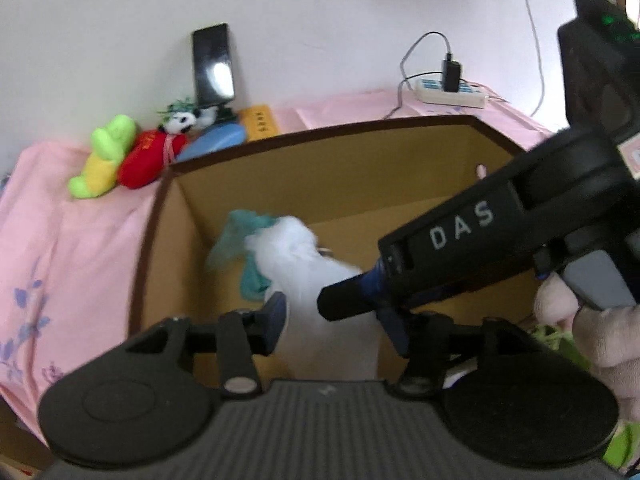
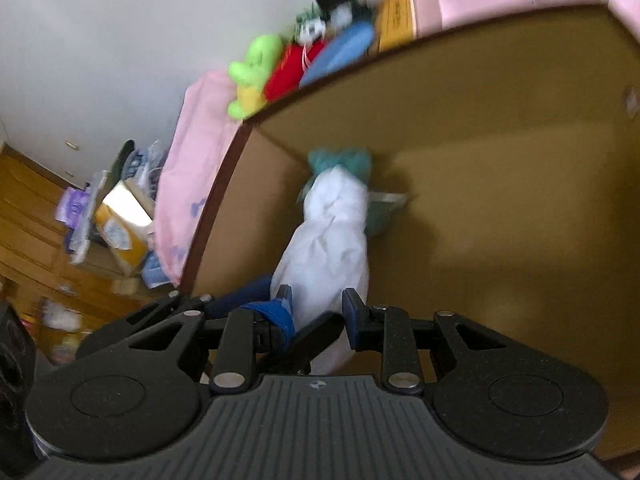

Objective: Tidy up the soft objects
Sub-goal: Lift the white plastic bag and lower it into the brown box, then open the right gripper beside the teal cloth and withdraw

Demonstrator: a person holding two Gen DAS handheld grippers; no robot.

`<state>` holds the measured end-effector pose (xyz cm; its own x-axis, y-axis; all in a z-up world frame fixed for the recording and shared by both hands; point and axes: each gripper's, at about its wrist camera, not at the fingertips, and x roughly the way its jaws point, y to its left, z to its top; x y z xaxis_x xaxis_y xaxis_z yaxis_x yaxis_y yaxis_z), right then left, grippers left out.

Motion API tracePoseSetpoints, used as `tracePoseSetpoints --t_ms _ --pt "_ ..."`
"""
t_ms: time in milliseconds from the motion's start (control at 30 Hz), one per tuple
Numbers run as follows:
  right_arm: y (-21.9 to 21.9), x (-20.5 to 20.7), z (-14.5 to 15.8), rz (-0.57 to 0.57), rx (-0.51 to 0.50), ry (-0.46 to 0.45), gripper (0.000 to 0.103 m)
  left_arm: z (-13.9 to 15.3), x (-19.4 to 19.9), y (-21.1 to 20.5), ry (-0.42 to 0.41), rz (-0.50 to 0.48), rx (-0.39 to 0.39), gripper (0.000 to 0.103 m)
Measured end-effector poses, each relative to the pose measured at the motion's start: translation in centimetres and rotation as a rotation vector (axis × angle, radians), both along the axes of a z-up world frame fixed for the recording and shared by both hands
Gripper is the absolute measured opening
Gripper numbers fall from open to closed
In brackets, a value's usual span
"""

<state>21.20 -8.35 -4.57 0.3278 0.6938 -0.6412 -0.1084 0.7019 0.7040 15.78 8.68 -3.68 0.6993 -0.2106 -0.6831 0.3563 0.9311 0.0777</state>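
Observation:
A white soft cloth bundle [image 1: 304,264] hangs inside an open cardboard box [image 1: 360,136], over a teal plush [image 1: 236,236] on the box floor. My left gripper [image 1: 336,320] has its fingers on either side of the white bundle. My right gripper [image 2: 318,308] closes on the same white bundle [image 2: 332,236] from the other side; it crosses the left wrist view as a black body [image 1: 460,248]. The teal plush [image 2: 352,160] lies in the box corner. A green and yellow plush [image 1: 104,156] and a red plush [image 1: 152,156] lie on the pink sheet.
A panda toy [image 1: 180,122], a blue pouch [image 1: 216,140], a phone on a stand [image 1: 212,64] and a power strip [image 1: 452,92] sit behind the box on the pink sheet [image 1: 60,240]. A pink-grey plush [image 1: 592,328] is at right. Wooden drawers [image 2: 36,224] stand at left.

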Motion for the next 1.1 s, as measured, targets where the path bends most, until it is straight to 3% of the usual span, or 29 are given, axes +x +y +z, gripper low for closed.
tracePoseSetpoints --t_ms 367,633,733,933,1100 --pt "-0.2 -0.6 0.4 0.057 0.094 -0.020 0.013 0.0 -0.9 2.2 -0.017 0.127 -0.075 0.067" --pt "-1.7 -3.8 3.7 -0.016 -0.070 -0.240 0.013 1.2 -2.5 0.6 -0.044 0.174 -0.134 0.067" --pt "-2.4 -5.0 4.4 -0.042 -0.123 -0.295 0.013 1.7 -3.3 -0.5 -0.057 0.187 -0.118 0.067" --pt "-3.4 -7.0 4.7 -0.068 -0.167 -0.348 0.014 2.8 -5.0 -1.9 -0.077 0.224 -0.071 0.067" --pt "-4.0 -8.6 5.1 -0.078 -0.178 -0.387 0.014 3.6 -6.4 -1.8 -0.066 0.243 -0.076 0.067"
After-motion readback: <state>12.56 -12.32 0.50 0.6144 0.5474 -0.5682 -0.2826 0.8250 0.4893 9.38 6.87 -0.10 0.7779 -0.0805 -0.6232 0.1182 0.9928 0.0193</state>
